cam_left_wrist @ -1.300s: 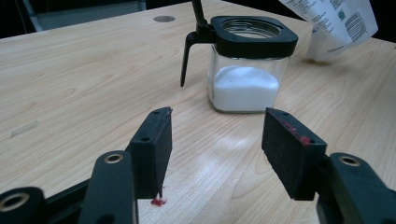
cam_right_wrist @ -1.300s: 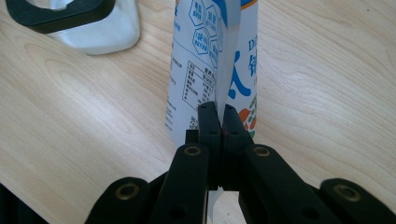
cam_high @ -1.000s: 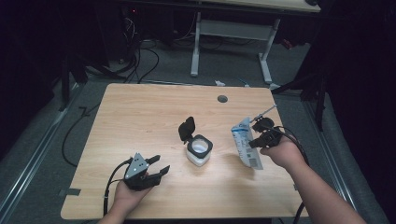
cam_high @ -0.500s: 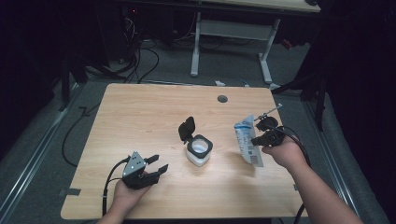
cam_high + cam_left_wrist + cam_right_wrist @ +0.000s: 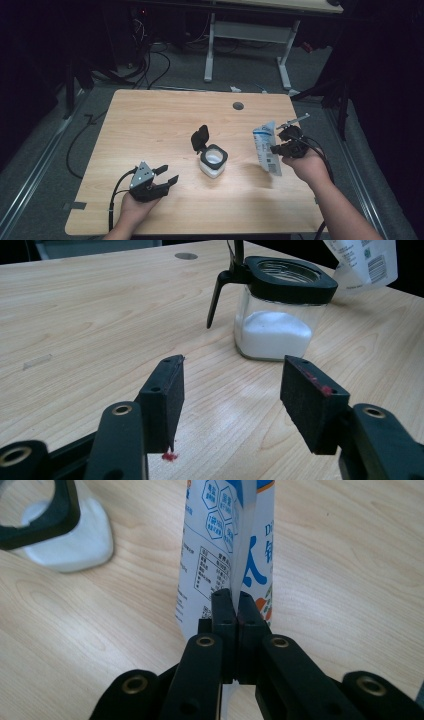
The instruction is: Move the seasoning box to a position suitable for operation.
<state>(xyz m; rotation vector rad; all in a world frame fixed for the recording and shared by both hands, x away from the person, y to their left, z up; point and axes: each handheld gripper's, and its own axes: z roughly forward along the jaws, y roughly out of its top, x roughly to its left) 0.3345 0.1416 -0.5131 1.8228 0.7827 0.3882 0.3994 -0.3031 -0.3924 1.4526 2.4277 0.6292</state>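
A glass jar [image 5: 214, 161] [image 5: 280, 315] with white powder in its bottom stands mid-table, its black flip lid [image 5: 200, 138] open. To its right a white and blue printed pouch [image 5: 266, 148] [image 5: 225, 540] is held upright over the table. My right gripper [image 5: 276, 149] [image 5: 235, 597] is shut on the pouch's edge. My left gripper [image 5: 167, 174] [image 5: 232, 375] rests low near the front left, pointing at the jar from a short distance. It is open, its jaws have just been opening a little, and nothing is between them.
The wooden table [image 5: 150, 120] has a round cable hole [image 5: 238, 106] near its far edge. A white-legged desk [image 5: 250, 30] and floor cables [image 5: 150, 65] lie beyond. Bare wood lies between my left gripper and the jar.
My right gripper has shifted slightly with the pouch, which now stands a bit more upright. The left hand has stayed in place.
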